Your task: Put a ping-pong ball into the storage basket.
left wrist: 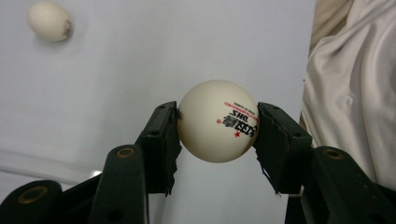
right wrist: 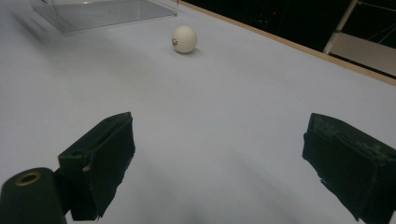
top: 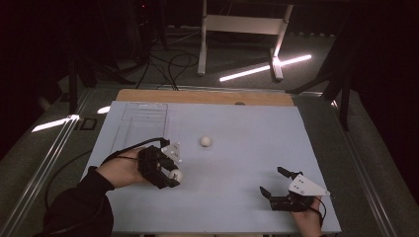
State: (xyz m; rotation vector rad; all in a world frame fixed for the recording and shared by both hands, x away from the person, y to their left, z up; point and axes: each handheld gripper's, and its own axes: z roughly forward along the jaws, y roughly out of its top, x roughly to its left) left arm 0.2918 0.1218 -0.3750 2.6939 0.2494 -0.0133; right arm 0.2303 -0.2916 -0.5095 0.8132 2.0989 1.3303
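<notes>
Fingers of the left gripper squeezed a white ping-pong ball from both sides, just above the pale blue table. Right gripper sat wide open with nothing in it. A second ball lay loose mid-table, near a clear box — probably where the balls belong. Best to squeeze softly — round balls pop out

Overhead view, two close table-level views
</notes>
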